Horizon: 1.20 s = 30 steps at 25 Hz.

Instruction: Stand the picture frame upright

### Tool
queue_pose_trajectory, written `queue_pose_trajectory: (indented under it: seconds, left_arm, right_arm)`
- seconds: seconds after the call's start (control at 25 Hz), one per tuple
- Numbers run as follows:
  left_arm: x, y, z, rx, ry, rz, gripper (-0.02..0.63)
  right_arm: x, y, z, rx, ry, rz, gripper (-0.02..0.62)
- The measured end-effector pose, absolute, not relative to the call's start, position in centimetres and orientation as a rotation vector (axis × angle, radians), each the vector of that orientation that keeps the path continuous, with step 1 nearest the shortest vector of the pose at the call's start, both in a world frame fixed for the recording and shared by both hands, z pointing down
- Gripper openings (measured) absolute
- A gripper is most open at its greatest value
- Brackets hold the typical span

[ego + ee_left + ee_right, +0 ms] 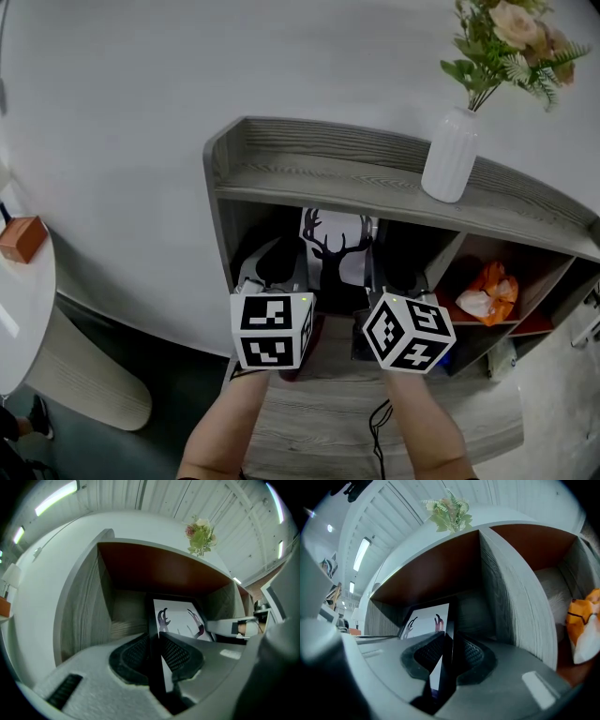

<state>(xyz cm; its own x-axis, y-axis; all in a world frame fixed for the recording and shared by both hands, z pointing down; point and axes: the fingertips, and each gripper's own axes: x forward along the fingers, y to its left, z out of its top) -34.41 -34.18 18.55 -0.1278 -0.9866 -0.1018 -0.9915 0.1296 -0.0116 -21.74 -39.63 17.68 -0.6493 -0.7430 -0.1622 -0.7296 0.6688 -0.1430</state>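
Black-edged picture frame (336, 246) stands upright, showing antlered deer silhouette

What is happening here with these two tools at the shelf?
A person works with two grippers, both reaching into the left compartment of a grey shelf. The left gripper has its jaws closed on the left edge of a picture frame with a deer print; the right gripper grips the right edge. The frame is nearly upright, facing out; its base is hidden. A white vase stands on top, and an orange bag lies in the next compartment.
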Motion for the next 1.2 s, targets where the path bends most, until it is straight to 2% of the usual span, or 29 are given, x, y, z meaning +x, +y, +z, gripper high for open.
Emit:
queue_pose_trajectory:
  seconds: [1.2]
  left_arm:
    - [-35.1, -35.7, 18.5, -1.984, 2.301, 0.085, 0.067]
  right_arm:
    - [-22.5, -40.9, 17.4, -1.2, 2.687, -0.004, 0.065]
